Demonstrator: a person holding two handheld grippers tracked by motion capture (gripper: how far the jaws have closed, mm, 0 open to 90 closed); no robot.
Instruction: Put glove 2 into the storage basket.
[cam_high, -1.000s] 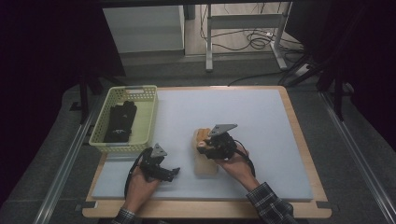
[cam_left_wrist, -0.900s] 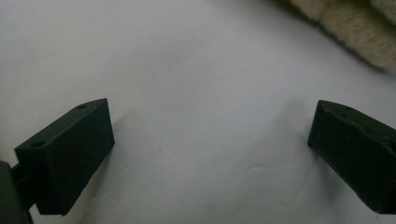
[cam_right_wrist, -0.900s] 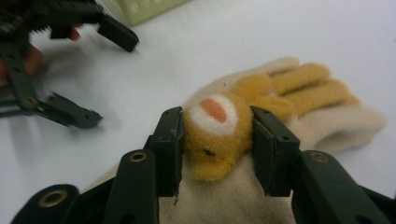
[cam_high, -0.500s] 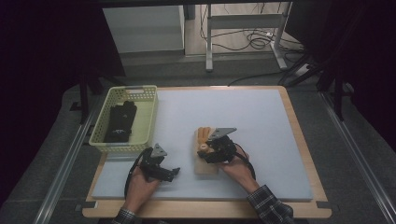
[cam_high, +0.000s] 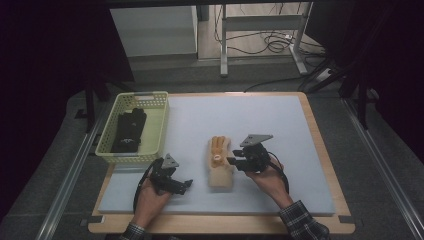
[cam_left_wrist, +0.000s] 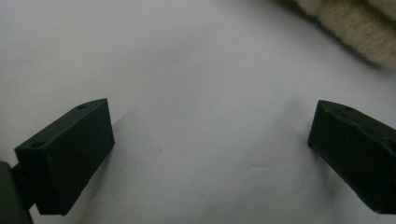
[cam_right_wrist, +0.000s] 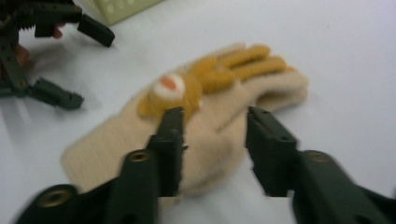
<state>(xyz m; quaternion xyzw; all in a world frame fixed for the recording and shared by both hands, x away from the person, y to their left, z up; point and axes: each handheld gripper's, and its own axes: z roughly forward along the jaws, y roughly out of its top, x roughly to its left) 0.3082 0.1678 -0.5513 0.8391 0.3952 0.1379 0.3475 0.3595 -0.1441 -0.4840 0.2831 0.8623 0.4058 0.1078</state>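
While the yellow-green basket (cam_high: 134, 129) is sitting at 10 o'clock on the white mat (cam_high: 280, 125) with a dark glove (cam_high: 128, 131) lying inside it, nothing is standing between either gripper and the beige glove (cam_high: 220, 162). Wooden table edge (cam_high: 320, 135) is showing around the mat.

Versus the frame a second ago: right gripper (cam_high: 239, 162) is sitting slightly lower and closer to the glove's 3 o'clock side, and the glove itself is looking turned a little, fingers now pointing nearer 12 o'clock. Left gripper (cam_high: 186, 184) is staying put at 7 o'clock, basket unchanged.

Beige glove is lying flat near mat centre, just toward 6 o'clock, cuff toward the person. Fuzzy cream fabric, orange-mustard fingers (cam_right_wrist: 243, 63) and a round orange-white patch (cam_right_wrist: 170, 86) on the palm.

Right gripper is released: in the right gripper view its jaws are spread and pressing down across the glove's palm, one jaw just below the patch, the other on the edge near the fingers, not clenched on it. Left gripper is also released, jaws wide apart over bare mat, with the glove's fuzzy edge (cam_left_wrist: 355, 28) showing at 1 o'clock in the left gripper view, not touching.
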